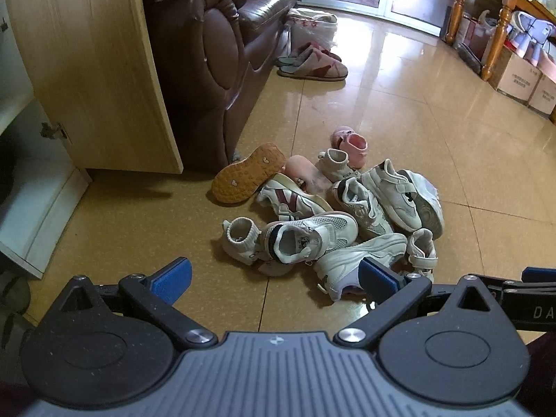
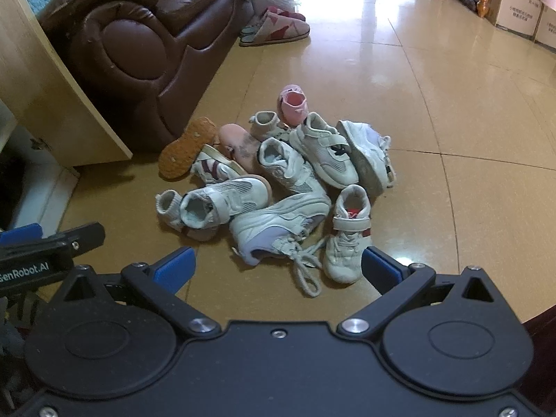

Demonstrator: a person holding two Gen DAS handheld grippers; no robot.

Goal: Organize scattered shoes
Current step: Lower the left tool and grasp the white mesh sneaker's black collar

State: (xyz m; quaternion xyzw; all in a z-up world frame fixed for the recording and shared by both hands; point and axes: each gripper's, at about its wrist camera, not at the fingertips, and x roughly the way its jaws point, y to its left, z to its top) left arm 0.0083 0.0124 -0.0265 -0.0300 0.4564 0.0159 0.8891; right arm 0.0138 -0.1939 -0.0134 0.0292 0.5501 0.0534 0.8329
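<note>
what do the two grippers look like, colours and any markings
Both are black linkage frames with round pivot discs, silver rivets and blue pads on the fingers. The left gripper has a grey ribbed body plate; the right gripper has a plain black one. White lettering shows on their sides, partly cut off: "SenRobot.AI" on one. No cables or sleeves are visible.

Left gripper [image 1: 274, 278] jaws spread wide and empty, right gripper [image 2: 278, 269] likewise, side by side
</note>
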